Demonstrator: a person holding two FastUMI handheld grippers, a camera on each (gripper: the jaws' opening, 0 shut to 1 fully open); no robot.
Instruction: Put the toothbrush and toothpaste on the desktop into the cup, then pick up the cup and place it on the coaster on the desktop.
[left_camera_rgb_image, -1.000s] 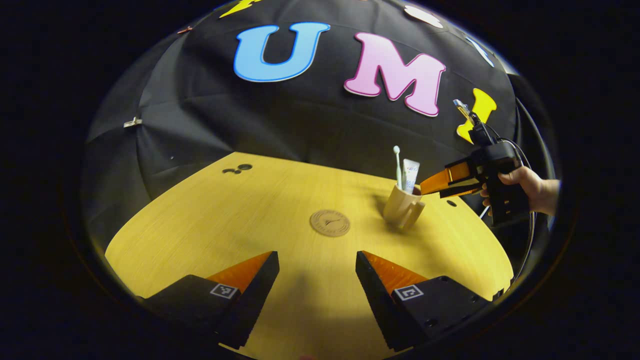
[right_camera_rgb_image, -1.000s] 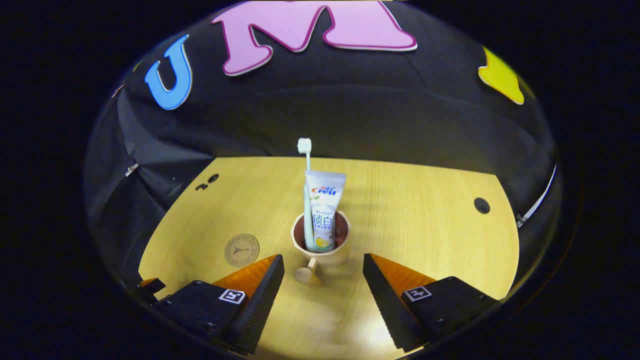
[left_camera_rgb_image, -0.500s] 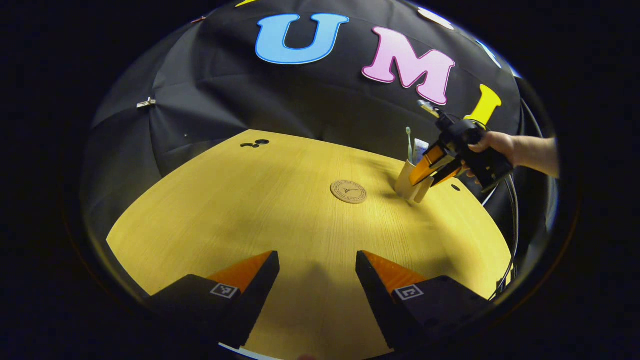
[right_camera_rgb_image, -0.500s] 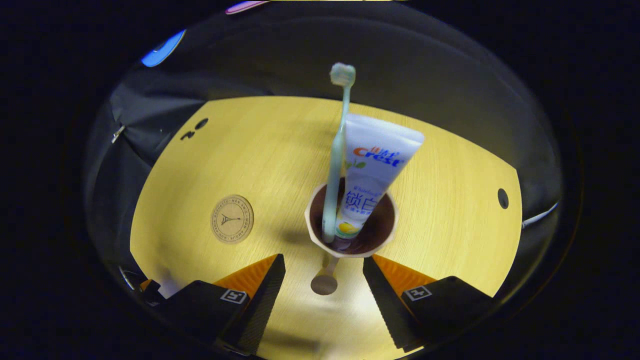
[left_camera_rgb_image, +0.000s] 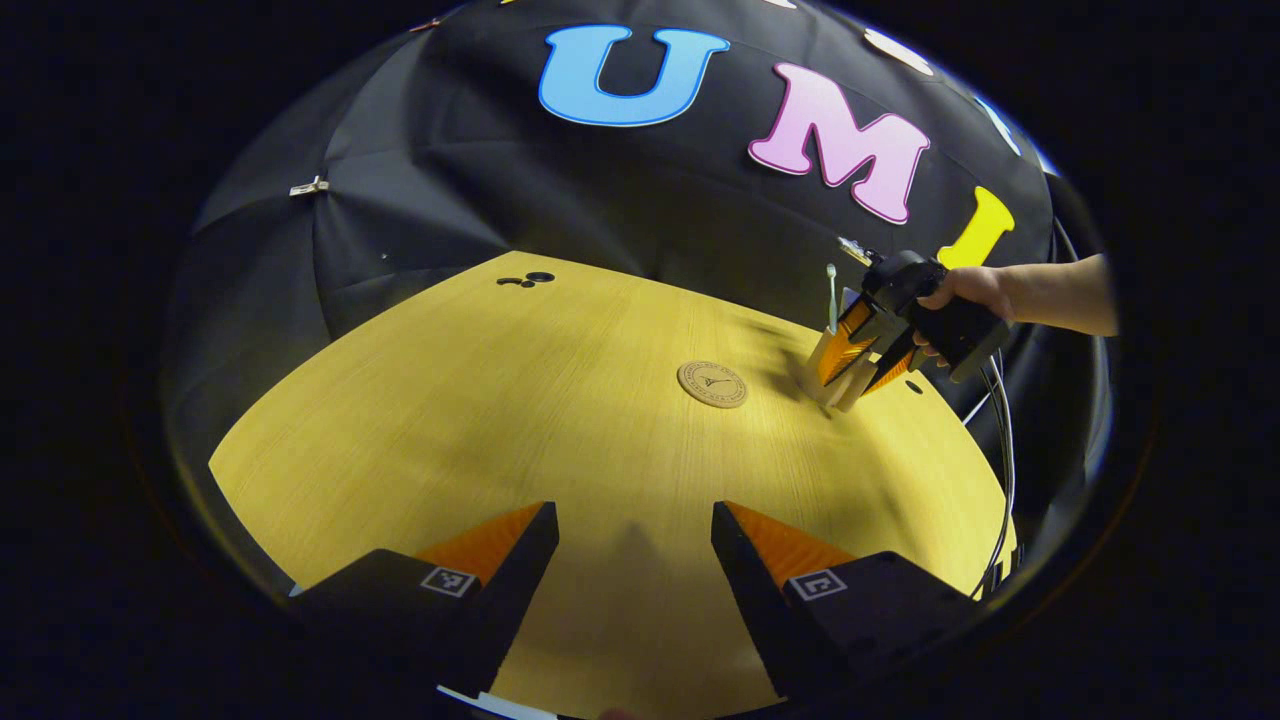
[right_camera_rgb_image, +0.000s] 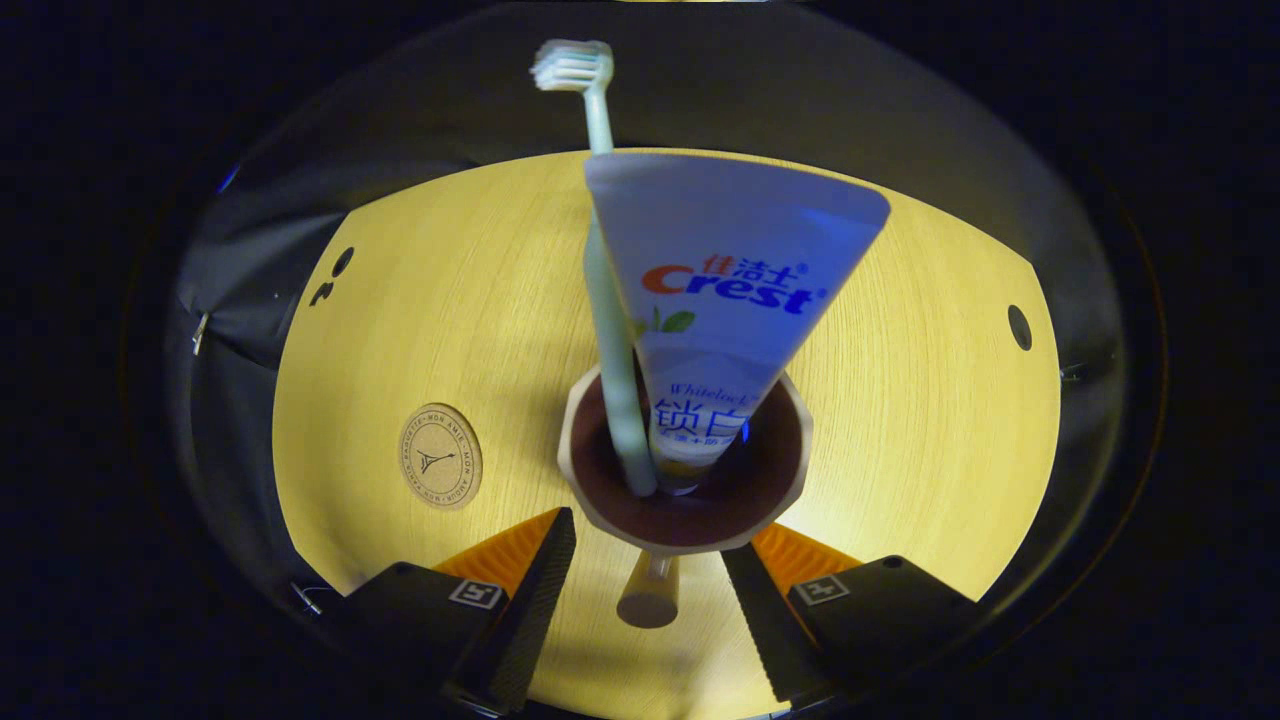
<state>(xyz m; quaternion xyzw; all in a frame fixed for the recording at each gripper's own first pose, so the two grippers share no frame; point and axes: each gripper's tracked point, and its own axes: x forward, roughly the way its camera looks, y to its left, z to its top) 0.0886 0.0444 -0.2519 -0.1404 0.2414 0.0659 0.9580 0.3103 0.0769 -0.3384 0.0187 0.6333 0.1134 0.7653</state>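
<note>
On the desktop (right_camera_rgb_image: 420, 280), the cup (right_camera_rgb_image: 600, 505) holding toothbrush (right_camera_rgb_image: 610, 330) and toothpaste (right_camera_rgb_image: 725, 290) is sitting beside the coaster (right_camera_rgb_image: 440, 470), the spread-open right gripper (right_camera_rgb_image: 648, 590) straddling its handle (right_camera_rgb_image: 648, 598) to lift, the left gripper (left_camera_rgb_image: 635, 560) idling unclenched.

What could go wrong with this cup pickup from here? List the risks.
1. The right tool is open astride the cup's handle; a pinch on that thin peg alone could let the cup swing or tip.
2. The toothbrush and toothpaste stand tall and loose in the cup, so a tilt might spill them.
3. The coaster is small and off to the side; the cup may land partly off it.
</note>
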